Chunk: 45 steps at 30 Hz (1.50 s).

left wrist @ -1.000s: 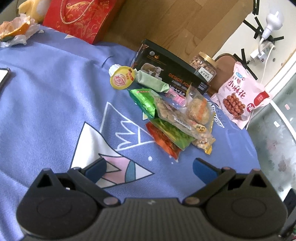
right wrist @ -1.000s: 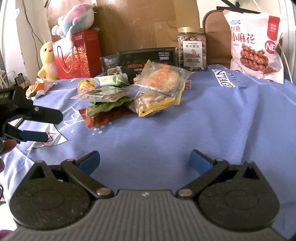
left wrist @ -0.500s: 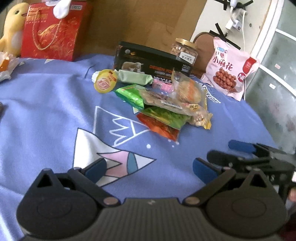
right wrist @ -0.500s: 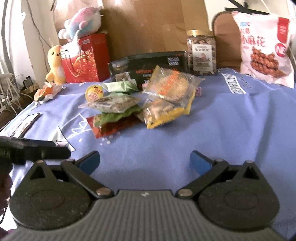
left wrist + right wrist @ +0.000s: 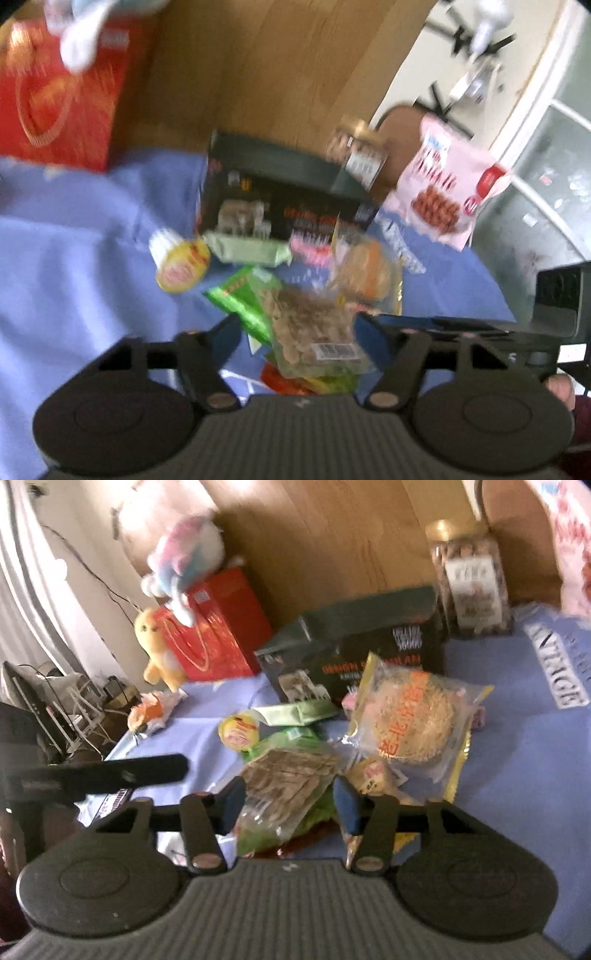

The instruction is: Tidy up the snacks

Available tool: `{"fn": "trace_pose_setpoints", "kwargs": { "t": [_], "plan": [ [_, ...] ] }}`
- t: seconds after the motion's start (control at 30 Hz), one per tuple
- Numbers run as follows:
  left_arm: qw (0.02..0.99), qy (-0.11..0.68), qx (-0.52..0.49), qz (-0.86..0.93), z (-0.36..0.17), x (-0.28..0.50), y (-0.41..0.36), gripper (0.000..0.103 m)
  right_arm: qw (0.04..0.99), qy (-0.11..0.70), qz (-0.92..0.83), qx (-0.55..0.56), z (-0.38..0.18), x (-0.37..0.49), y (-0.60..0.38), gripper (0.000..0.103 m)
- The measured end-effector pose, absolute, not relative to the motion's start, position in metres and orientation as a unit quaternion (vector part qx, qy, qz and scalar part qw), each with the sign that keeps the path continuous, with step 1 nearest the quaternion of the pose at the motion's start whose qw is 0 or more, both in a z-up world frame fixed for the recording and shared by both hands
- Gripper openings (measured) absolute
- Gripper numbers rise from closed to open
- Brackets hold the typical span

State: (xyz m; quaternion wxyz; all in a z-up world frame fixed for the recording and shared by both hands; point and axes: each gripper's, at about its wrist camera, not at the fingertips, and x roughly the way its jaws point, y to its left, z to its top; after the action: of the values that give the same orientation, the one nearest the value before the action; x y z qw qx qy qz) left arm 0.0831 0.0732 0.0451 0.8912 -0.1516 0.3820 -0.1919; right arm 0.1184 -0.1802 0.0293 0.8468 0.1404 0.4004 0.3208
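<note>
Before me the snack packets (image 5: pixel 295 775) lay heaped on the blue cloth: a clear pack of seeds (image 5: pixel 310 325) on top, green (image 5: pixel 240 295) and red (image 5: pixel 284 380) packs beneath, a round cake (image 5: pixel 413 716) alongside.

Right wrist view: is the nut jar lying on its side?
No. The nut jar stands upright behind the dark box, lid on top.

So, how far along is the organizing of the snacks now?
Done: nothing visible; the snack pile lies heaped on the blue cloth. In hand: the left gripper and right gripper, whose jaws have just been closing, frame the clear packet; blur hides any grip. Left: sorting the whole pile.
</note>
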Motion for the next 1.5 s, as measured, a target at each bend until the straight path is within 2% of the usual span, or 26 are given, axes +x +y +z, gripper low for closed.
{"fn": "trace_pose_setpoints", "kwargs": {
  "t": [0.07, 0.1, 0.17, 0.2, 0.3, 0.33, 0.4, 0.47, 0.73, 0.9, 1.07, 1.13, 1.27, 1.5],
  "plan": [
    [0.877, 0.408, -0.164, -0.197, 0.031, 0.090, 0.071, 0.048, 0.832, 0.424, 0.327, 0.146, 0.017, 0.126, -0.176, 0.052],
    [0.873, 0.416, -0.164, -0.192, 0.025, 0.092, 0.070, 0.037, 0.832, 0.420, 0.332, 0.148, 0.017, 0.126, -0.176, 0.052],
    [0.868, 0.424, -0.172, -0.194, 0.014, 0.091, 0.069, 0.034, 0.841, 0.404, 0.336, 0.129, 0.019, 0.119, -0.171, 0.047],
    [0.867, 0.420, -0.180, -0.198, 0.013, 0.089, 0.070, 0.028, 0.850, 0.389, 0.336, 0.116, 0.020, 0.113, -0.169, 0.045],
    [0.874, 0.406, -0.178, -0.201, 0.019, 0.082, 0.069, 0.024, 0.862, 0.363, 0.340, 0.098, 0.020, 0.108, -0.168, 0.042],
    [0.878, 0.399, -0.173, -0.201, 0.024, 0.081, 0.067, 0.024, 0.864, 0.357, 0.340, 0.099, 0.021, 0.109, -0.172, 0.035],
    [0.883, 0.382, -0.171, -0.211, 0.035, 0.077, 0.066, 0.024, 0.871, 0.336, 0.341, 0.112, 0.028, 0.110, -0.181, 0.033],
    [0.889, 0.363, -0.169, -0.220, 0.047, 0.077, 0.065, 0.024, 0.879, 0.309, 0.342, 0.119, 0.038, 0.113, -0.187, 0.027],
    [0.914, 0.319, -0.147, -0.202, 0.085, 0.152, 0.053, 0.026, 0.910, 0.250, 0.310, 0.117, 0.066, 0.173, -0.177, 0.027],
    [0.909, 0.338, -0.167, -0.179, 0.077, 0.218, 0.048, 0.028, 0.919, 0.263, 0.270, 0.116, 0.063, 0.227, -0.169, 0.029],
    [0.908, 0.351, -0.161, -0.164, 0.060, 0.241, 0.039, 0.031, 0.917, 0.289, 0.250, 0.116, 0.050, 0.251, -0.166, 0.033],
    [0.910, 0.350, -0.161, -0.153, 0.057, 0.243, 0.037, 0.036, 0.916, 0.293, 0.242, 0.125, 0.045, 0.254, -0.169, 0.034],
    [0.920, 0.339, -0.145, -0.129, 0.058, 0.241, 0.035, 0.040, 0.927, 0.274, 0.224, 0.126, 0.047, 0.245, -0.176, 0.051],
    [0.937, 0.297, -0.118, -0.144, 0.071, 0.185, 0.029, 0.043, 0.931, 0.257, 0.200, 0.165, 0.053, 0.190, -0.223, 0.052]
  ]
}}
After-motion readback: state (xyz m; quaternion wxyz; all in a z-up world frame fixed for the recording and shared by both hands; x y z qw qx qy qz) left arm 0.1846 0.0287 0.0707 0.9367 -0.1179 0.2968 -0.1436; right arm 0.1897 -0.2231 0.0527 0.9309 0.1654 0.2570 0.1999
